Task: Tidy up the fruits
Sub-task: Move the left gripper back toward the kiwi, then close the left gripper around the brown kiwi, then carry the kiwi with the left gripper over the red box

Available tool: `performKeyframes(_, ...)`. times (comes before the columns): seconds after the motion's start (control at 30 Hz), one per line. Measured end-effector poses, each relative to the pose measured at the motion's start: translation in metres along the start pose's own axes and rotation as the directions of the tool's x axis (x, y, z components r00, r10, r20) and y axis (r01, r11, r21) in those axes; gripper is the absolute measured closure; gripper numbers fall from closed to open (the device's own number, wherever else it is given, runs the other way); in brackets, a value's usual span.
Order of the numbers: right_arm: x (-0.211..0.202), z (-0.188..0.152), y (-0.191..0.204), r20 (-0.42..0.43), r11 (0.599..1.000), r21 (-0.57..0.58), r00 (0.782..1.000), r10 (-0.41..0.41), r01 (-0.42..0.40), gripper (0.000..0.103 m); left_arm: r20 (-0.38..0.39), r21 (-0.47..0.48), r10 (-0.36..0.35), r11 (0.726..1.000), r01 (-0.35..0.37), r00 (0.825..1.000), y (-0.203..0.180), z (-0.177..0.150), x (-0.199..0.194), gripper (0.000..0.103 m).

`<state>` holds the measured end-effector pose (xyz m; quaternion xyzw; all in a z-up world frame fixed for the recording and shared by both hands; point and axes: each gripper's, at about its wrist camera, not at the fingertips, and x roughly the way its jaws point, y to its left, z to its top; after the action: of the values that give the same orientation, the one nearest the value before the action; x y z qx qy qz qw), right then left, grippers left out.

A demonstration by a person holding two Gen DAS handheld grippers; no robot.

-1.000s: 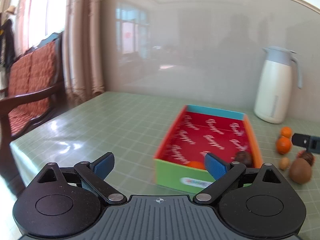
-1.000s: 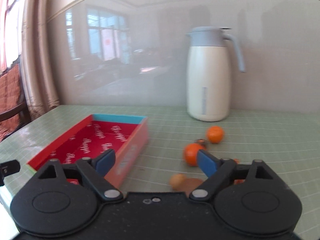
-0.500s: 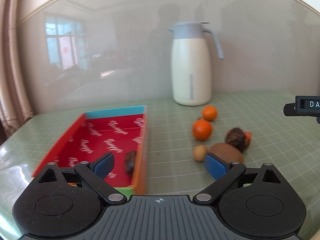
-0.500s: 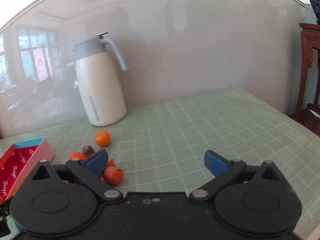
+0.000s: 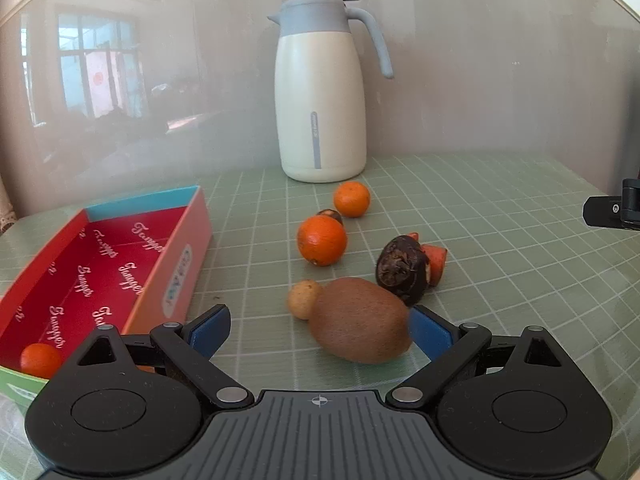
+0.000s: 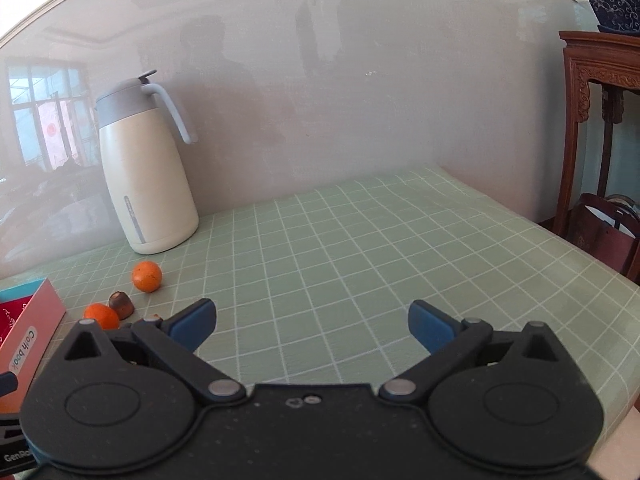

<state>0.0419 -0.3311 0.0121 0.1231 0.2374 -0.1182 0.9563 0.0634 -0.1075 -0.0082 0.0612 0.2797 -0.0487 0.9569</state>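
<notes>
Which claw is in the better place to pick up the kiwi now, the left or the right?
Left. The open left claw already has the kiwi between its fingers. The right claw, also open, faces bare table.

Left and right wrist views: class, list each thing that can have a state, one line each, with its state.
Left gripper: open, kiwi between its fingers, not pressed.
Right gripper: open, nothing between its fingers.
Kiwi: lying on the table, outside the box.
Box: open-topped, one small orange inside.
Jug: upright, lid shut.
Two oranges: loose on the table.
</notes>
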Motion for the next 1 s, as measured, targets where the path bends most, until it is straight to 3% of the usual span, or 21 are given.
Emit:
performKeyframes(0.43, 0.003, -0.002, -0.001, -0.014, 0.999, -0.029, 0.999, -0.031, 0.03, 0.0, -0.054, -0.038, -0.018, 0.999, 0.016, 0.998, -0.013, 0.0, 0.023, 0.008)
performKeyframes(0.5, 0.003, -0.002, -0.002, -0.013, 0.999, -0.027, 0.999, -0.04, 0.039, 0.0, -0.059, -0.048, -0.016, 0.999, 0.014, 0.998, -0.013, 0.0, 0.025, 0.016)
performKeyframes(0.57, 0.003, -0.002, -0.004, -0.011, 0.998, -0.026, 0.999, -0.049, 0.049, 0.0, -0.083, -0.057, -0.03, 0.998, 0.026, 0.996, -0.013, -0.001, 0.03, 0.033)
performKeyframes(0.7, 0.001, -0.003, -0.003, -0.001, 0.997, -0.029, 0.998, -0.068, 0.068, 0.0, -0.082, -0.062, -0.044, 0.997, 0.039, 0.996, -0.016, -0.003, 0.031, 0.041)
performKeyframes(1.0, -0.001, -0.003, -0.003, 0.002, 0.998, -0.032, 0.999, -0.052, 0.052, 0.0, -0.066, -0.1, -0.024, 0.995, 0.017, 0.998, -0.009, -0.004, 0.028, 0.043)
